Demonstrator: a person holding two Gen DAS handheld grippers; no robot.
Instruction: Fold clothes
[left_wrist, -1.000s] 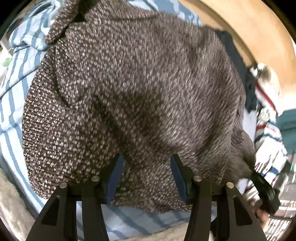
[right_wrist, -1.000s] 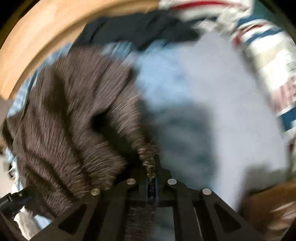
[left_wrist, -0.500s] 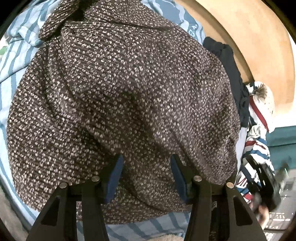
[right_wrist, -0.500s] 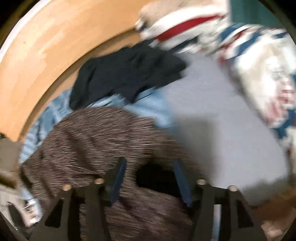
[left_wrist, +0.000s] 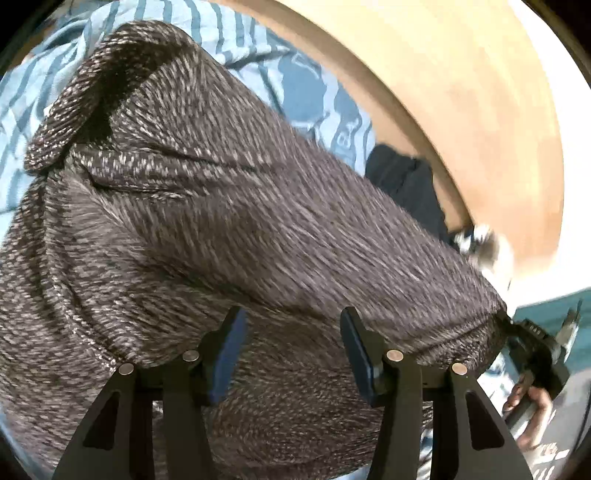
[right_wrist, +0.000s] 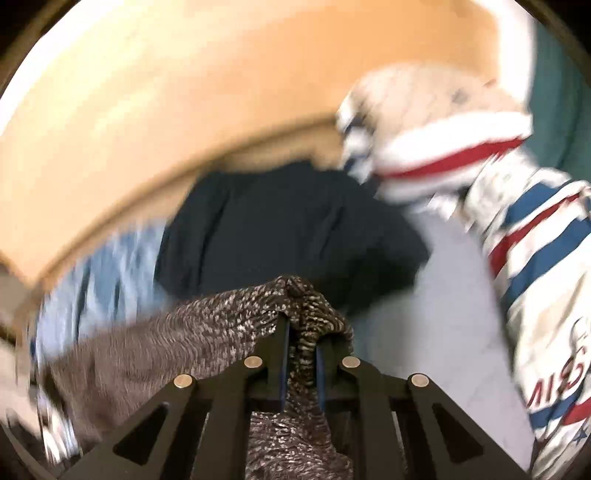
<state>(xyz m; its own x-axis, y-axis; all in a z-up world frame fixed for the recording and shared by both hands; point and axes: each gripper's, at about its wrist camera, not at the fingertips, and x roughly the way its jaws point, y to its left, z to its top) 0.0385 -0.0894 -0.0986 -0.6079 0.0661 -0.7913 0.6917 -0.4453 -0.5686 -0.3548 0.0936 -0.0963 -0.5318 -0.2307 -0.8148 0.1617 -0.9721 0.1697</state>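
Charcoal-and-white marled knit, that is what fills both views: a heavy flecked sweater (left_wrist: 229, 206) spread over the bed's blue-and-white striped sheet (left_wrist: 236, 33), its far side near the curved tan wooden headboard (left_wrist: 461, 96). The right gripper (right_wrist: 301, 354) has just been closing, and a bunched ridge of knit sits pinched between its blue pads, standing proud of the tips. My read: that is a corner or hem being taken up so the fabric can be carried over into a fold. The left gripper (left_wrist: 291, 354) stands about half open, pads clear of the cloth on either side, with a hump of knit between them and nothing clamped; it looks poised to take a second hold on the near edge. In the left view the sweater draws taut toward the bed's right edge, where the other tool and the person's hand (left_wrist: 532, 398) show. A dark navy garment (right_wrist: 288, 229) lies crumpled against the headboard, beside a red, white and blue striped pile (right_wrist: 528, 236).
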